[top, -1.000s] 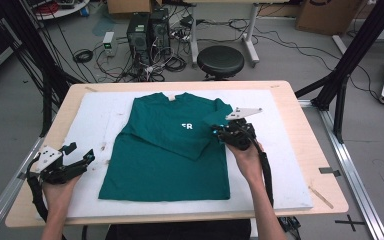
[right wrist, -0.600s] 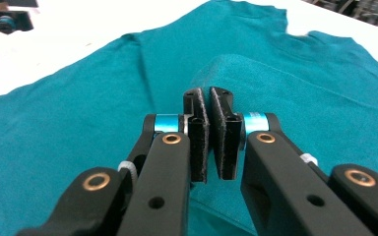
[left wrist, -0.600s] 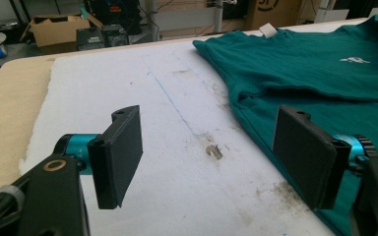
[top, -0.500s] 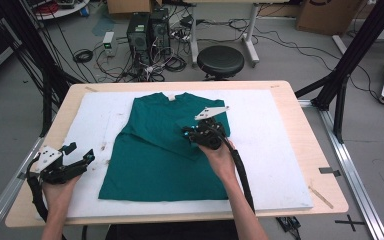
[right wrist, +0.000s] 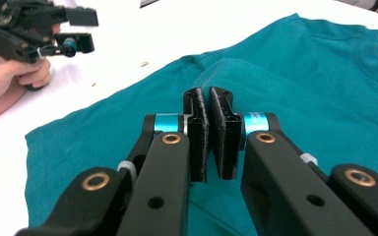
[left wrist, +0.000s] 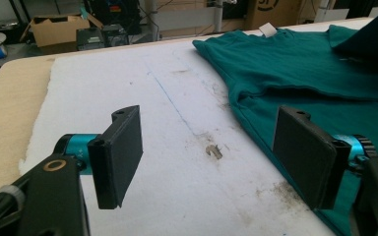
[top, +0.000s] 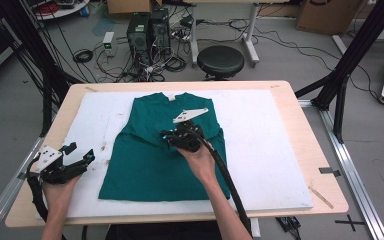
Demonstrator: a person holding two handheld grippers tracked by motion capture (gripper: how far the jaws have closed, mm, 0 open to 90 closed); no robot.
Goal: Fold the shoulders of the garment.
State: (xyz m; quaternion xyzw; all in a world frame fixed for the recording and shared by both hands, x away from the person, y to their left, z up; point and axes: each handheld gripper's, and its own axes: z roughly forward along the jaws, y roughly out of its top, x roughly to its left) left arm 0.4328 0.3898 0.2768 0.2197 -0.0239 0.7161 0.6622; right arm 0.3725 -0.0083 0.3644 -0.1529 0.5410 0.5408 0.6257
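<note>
Overhead, the green T-shirt (top: pixel 162 150) lies flat on the white pad (top: pixel 260 150) covering the tabletop (top: pixel 300 105), collar toward twelve o'clock. The right hand-held gripper (top: pixel 167 137) sits over the shirt's middle with its jaws pressed together; whether a fold of cloth is caught between them cannot be told from this view. The left hand-held gripper (top: pixel 80 154) rests at about eight o'clock from the shirt, off the fabric, jaws spread.

From the left gripper view, the left hand-held gripper (left wrist: pixel 211 157) has its two black pads standing wide apart with nothing between them, above bare pad (left wrist: pixel 142 98); the T-shirt (left wrist: pixel 315 73) lies toward two o'clock, its edge running under the right pad.

From the right gripper view, the right hand-held gripper (right wrist: pixel 209 105) shows its jaws almost touching, just above the T-shirt (right wrist: pixel 300 78), where a raised fold sits at the tips. The left hand-held gripper (right wrist: pixel 76 29) appears at ten o'clock, spread.
</note>
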